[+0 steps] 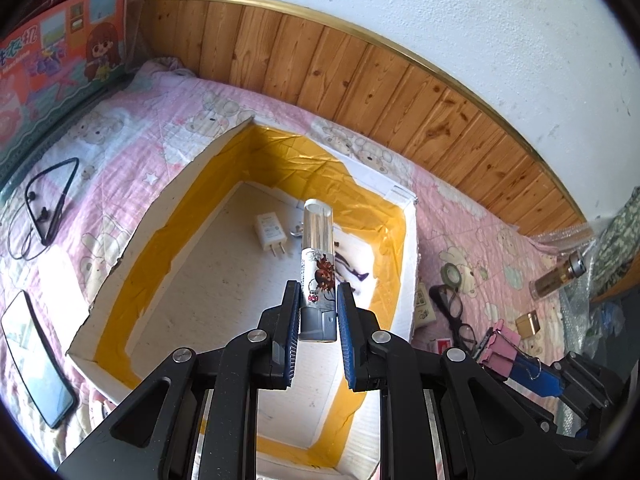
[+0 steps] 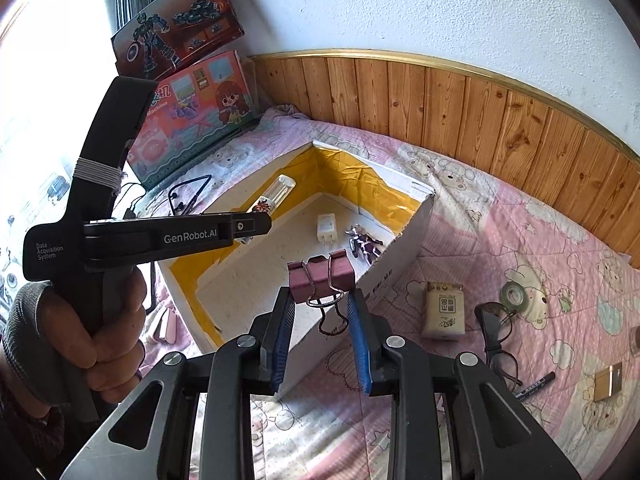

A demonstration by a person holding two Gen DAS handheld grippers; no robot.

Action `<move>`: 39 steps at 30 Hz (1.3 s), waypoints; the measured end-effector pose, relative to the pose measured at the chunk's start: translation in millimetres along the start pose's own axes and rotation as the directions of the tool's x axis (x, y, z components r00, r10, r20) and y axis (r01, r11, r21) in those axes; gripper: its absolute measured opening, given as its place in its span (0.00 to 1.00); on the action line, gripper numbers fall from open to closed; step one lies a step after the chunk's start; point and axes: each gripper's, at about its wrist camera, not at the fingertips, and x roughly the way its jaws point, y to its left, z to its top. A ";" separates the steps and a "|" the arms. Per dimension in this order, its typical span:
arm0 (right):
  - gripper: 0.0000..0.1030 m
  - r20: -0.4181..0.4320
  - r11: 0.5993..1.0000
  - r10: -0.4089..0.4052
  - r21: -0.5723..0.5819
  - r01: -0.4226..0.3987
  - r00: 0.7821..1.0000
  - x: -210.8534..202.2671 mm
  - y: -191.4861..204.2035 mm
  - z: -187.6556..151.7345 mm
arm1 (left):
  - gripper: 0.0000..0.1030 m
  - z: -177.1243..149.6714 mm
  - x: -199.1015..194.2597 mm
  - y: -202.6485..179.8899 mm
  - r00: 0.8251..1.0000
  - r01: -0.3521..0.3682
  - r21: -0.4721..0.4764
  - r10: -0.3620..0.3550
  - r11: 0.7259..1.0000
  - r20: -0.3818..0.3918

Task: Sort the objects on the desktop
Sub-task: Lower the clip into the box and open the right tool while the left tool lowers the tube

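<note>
both grippers are built of black angular plastic arms, fastened with round silver screws, and the fingers (image 1: 291,332) are lined with ribbed blue pads. the left gripper (image 2: 256,222) is seen side-on in the right wrist view — white lettering "genrobot.ai" and "data acquisition system" is printed on it, and grey cord is wound round its handle. a grey knitted cuff is worn at the left hand (image 2: 114,340).

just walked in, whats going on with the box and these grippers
A person is sorting small items off a pink bedspread into a yellow-lined box. The left gripper holds a clear tube over the box. The right gripper holds pink binder clips at the box's edge. A white charger and a small figure lie inside.
</note>
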 end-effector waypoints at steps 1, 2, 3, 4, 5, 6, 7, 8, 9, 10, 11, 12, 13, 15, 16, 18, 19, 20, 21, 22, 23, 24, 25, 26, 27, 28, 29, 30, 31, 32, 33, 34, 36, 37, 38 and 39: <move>0.28 -0.001 1.000 -0.001 -0.009 0.001 1.000 1.6 3.3 2.6 | 0.18 0.8 0.9 2.3 1.000 -0.002 -0.007 0.002 1.000 -0.001; 0.28 -0.002 1.000 -0.001 -0.016 0.001 1.000 3.4 6.0 5.3 | 0.18 1.8 1.5 4.3 1.000 -0.003 -0.012 0.003 1.000 -0.002; 0.28 -0.004 1.000 0.000 -0.021 0.000 1.000 5.3 8.1 8.0 | 0.18 2.7 1.7 6.3 1.000 -0.001 -0.017 0.001 1.000 -0.002; 0.28 -0.006 1.000 0.000 -0.026 0.000 1.000 7.4 10.3 10.5 | 0.18 3.6 2.0 8.4 1.000 -0.003 -0.023 0.003 1.000 -0.002; 0.28 -0.007 1.000 0.001 -0.031 -0.001 1.000 9.5 12.6 12.8 | 0.18 5.0 3.0 10.4 1.000 -0.004 -0.030 0.004 1.000 -0.003; 0.28 -0.008 0.999 0.002 -0.036 -0.002 1.000 11.8 14.9 15.1 | 0.18 6.5 4.0 12.7 1.000 -0.005 -0.038 0.004 0.999 -0.004; 0.28 -0.011 0.999 0.002 -0.040 -0.002 1.000 14.6 16.2 17.6 | 0.18 8.2 5.1 15.5 1.000 -0.007 -0.048 0.007 0.999 -0.006; 0.28 -0.014 0.999 0.003 -0.044 -0.004 1.000 17.2 17.7 20.0 | 0.18 10.3 6.6 18.9 1.000 -0.009 -0.060 0.008 0.998 -0.008; 0.28 -0.017 0.999 0.004 -0.047 -0.004 1.000 19.8 18.6 22.1 | 0.18 12.3 8.1 22.2 1.000 -0.007 -0.072 0.006 0.997 -0.011; 0.28 -0.020 0.999 0.003 -0.051 -0.004 1.000 22.4 19.9 24.1 | 0.18 13.7 9.2 25.1 1.000 -0.005 -0.083 0.004 0.996 -0.013; 0.28 -0.022 0.998 0.003 -0.055 -0.004 1.000 24.8 20.8 25.9 | 0.18 15.0 10.3 27.8 1.000 -0.006 -0.093 0.005 0.996 -0.014; 0.28 -0.027 0.998 0.006 -0.057 -0.007 1.000 27.7 21.4 27.9 | 0.18 16.0 11.5 29.4 1.000 -0.007 -0.099 0.005 0.995 -0.016; 0.28 -0.031 0.998 0.007 -0.059 -0.008 1.000 30.6 21.8 29.7 | 0.18 17.1 12.9 31.2 1.000 -0.008 -0.103 0.007 0.995 -0.017; 0.28 -0.038 0.998 0.001 -0.069 -0.003 0.999 36.3 22.2 32.7 | 0.18 18.9 15.8 34.8 1.000 -0.010 -0.115 0.007 0.993 -0.023; 0.28 -0.043 0.997 0.000 -0.071 -0.003 0.999 39.2 22.5 34.1 | 0.18 19.7 17.6 36.6 1.000 -0.010 -0.122 0.006 0.993 -0.027; 0.28 -0.054 0.997 -0.003 -0.078 -0.001 0.999 45.7 22.4 36.4 | 0.18 21.0 21.5 39.3 0.999 -0.011 -0.133 0.007 0.991 -0.037; 0.28 -0.061 0.997 -0.006 -0.083 0.001 0.998 49.3 22.8 37.2 | 0.18 21.2 23.7 40.0 0.999 -0.013 -0.137 0.007 0.990 -0.043; 0.28 -0.068 0.996 -0.006 -0.086 0.000 0.998 53.2 23.0 38.1 | 0.18 21.6 25.8 40.5 0.999 -0.015 -0.140 0.008 0.990 -0.048; 0.28 -0.076 0.996 -0.007 -0.090 0.000 0.997 56.9 23.2 38.9 | 0.18 21.7 27.3 41.2 0.999 -0.018 -0.143 0.011 0.990 -0.052; 0.28 -0.084 0.995 -0.010 -0.095 0.002 0.996 60.6 23.4 39.9 | 0.18 22.3 28.9 41.8 0.998 -0.019 -0.146 0.011 0.989 -0.056; 0.28 -0.092 0.995 -0.012 -0.099 0.003 0.996 64.2 23.7 40.7 | 0.18 22.7 30.3 42.3 0.998 -0.019 -0.149 0.011 0.989 -0.059; 0.28 -0.101 0.995 -0.012 -0.103 0.001 0.995 68.0 23.8 41.5 | 0.18 23.0 31.5 42.8 0.998 -0.020 -0.152 0.011 0.988 -0.061; 0.28 -0.110 0.994 -0.013 -0.107 0.001 0.994 72.1 23.7 42.5 | 0.18 23.7 32.8 43.5 0.998 -0.025 -0.154 0.015 0.988 -0.064; 0.28 -0.115 0.994 -0.018 -0.112 0.005 0.993 75.4 23.6 43.1 | 0.18 24.0 34.3 45.0 0.998 -0.027 -0.159 0.016 0.987 -0.068; 0.28 -0.123 0.993 -0.020 -0.118 0.006 0.992 78.8 23.5 43.8 | 0.18 24.3 35.9 46.3 0.997 -0.029 -0.162 0.018 0.986 -0.072; 0.28 -0.130 0.993 -0.021 -0.120 0.005 0.991 81.6 23.1 44.2 | 0.18 24.9 37.3 48.1 0.997 -0.035 -0.165 0.023 0.986 -0.076; 0.28 -0.136 0.993 -0.024 -0.121 0.008 0.990 84.8 22.7 44.9 | 0.18 25.2 39.3 50.1 0.996 -0.041 -0.169 0.028 0.985 -0.082; 0.28 -0.143 0.992 -0.026 -0.124 0.009 0.989 88.0 22.0 45.9 | 0.18 25.4 41.3 52.3 0.996 -0.045 -0.174 0.030 0.984 -0.089; 0.28 -0.152 0.992 -0.024 -0.124 0.005 0.988 91.5 21.2 46.8 | 0.18 25.8 43.0 54.6 0.995 -0.051 -0.179 0.035 0.983 -0.095; 0.28 -0.160 0.993 -0.022 -0.122 0.002 0.987 94.9 20.5 47.8 | 0.18 26.2 45.0 56.6 0.994 -0.059 -0.182 0.041 0.982 -0.102; 0.28 -0.169 0.993 -0.020 -0.121 -0.001 0.985 98.2 20.1 48.7 | 0.18 26.6 46.9 57.9 0.993 -0.063 -0.183 0.044 0.981 -0.108; 0.28 -0.177 0.993 -0.018 -0.121 -0.004 0.984 101.3 20.1 49.2 | 0.18 27.0 48.7 58.8 0.992 -0.070 -0.181 0.050 0.981 -0.114; 0.28 -0.192 0.992 -0.017 -0.125 -0.008 0.981 107.2 20.5 50.0 | 0.18 27.5 51.9 59.5 0.990 -0.085 -0.172 0.064 0.981 -0.122; 0.28 -0.204 0.992 -0.017 -0.129 -0.010 0.979 110.8 20.7 50.1 | 0.18 27.4 53.4 59.8 0.989 -0.093 -0.168 0.072 0.981 -0.126; 0.28 -0.213 0.991 -0.018 -0.131 -0.010 0.977 114.6 20.5 50.5 | 0.18 27.8 55.2 59.8 0.988 -0.101 -0.162 0.080 0.982 -0.130; 0.28 -0.226 0.991 -0.019 -0.135 -0.012 0.974 118.8 20.7 50.4 | 0.18 28.2 57.3 59.8 0.987 -0.105 -0.158 0.084 0.982 -0.136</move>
